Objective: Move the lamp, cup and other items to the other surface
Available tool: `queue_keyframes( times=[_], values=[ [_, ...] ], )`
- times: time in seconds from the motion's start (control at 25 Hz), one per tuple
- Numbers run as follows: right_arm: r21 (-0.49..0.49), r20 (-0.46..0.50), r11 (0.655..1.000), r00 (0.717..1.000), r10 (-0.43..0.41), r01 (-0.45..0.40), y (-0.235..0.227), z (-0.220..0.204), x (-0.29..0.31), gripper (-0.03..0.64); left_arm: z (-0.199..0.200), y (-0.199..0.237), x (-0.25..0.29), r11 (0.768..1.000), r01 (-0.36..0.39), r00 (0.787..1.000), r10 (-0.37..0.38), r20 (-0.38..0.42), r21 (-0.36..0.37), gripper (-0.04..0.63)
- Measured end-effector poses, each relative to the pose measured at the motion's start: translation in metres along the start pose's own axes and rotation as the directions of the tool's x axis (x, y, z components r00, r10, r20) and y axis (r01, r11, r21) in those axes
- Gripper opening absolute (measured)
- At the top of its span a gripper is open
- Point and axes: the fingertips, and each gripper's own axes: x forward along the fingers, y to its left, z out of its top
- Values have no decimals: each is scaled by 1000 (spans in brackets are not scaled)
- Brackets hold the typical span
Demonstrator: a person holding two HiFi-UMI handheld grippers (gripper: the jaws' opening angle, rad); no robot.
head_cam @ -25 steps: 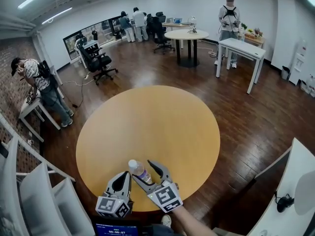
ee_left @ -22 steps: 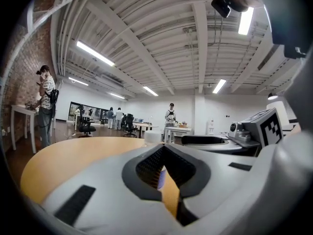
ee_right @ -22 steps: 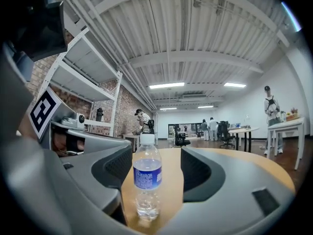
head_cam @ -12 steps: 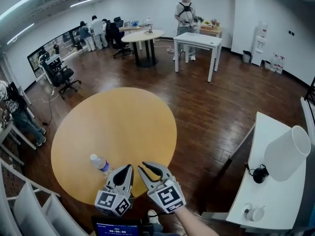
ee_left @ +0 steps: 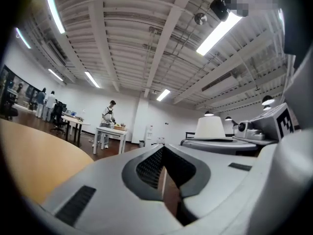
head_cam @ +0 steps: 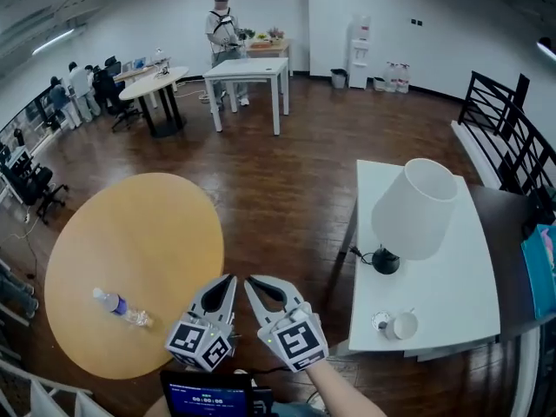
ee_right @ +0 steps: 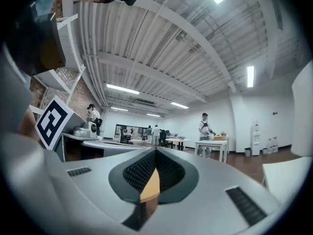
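A white-shaded lamp (head_cam: pixel 415 208) on a black base stands on the white rectangular table (head_cam: pixel 452 294) at the right. A white cup (head_cam: pixel 402 326) sits near that table's front edge. A clear plastic bottle (head_cam: pixel 122 307) lies on its side on the round wooden table (head_cam: pixel 130 250) at the left. My left gripper (head_cam: pixel 228 280) and right gripper (head_cam: pixel 252 281) hover side by side over the floor between the two tables, both shut and empty. The right jaws have just been closing with nothing between them. In the left gripper view the left gripper (ee_left: pixel 164 148) points toward the lamp (ee_left: pixel 210 129).
A person (head_cam: pixel 221 16) stands at a far white table (head_cam: pixel 248 68), with another round table (head_cam: pixel 152 81) and office chairs beyond. A black railing (head_cam: pixel 504 111) and a dark desk (head_cam: pixel 504 215) border the right side. Brown wood floor lies between the tables.
The view has swung right, bringing the white table with lamp and cup into sight. Both grippers left the bottle, which now lies on the round table. The right jaws went from open to shut.
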Motion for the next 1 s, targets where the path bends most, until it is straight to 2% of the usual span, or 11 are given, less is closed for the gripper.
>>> queue_keyframes(
  times=[0.12,0.4,0.92,1.0],
  values=[
    [-11,-13,998,998,-67,67,-23,-1,-26,2,-3,-31,19,997,70,998,-70,-7,-21,8],
    [-34,-7,984,985,-175,174,-54,0,-63,2,-3,-75,48,983,180,984,-180,0,-25,8],
    [-38,20,951,951,-307,308,-92,1,-123,2,-12,-137,72,960,281,960,-281,-16,-5,8],
    [-41,23,942,943,-331,332,-98,-1,-140,31,-17,-154,75,954,301,953,-301,-16,-7,8]
  ],
)
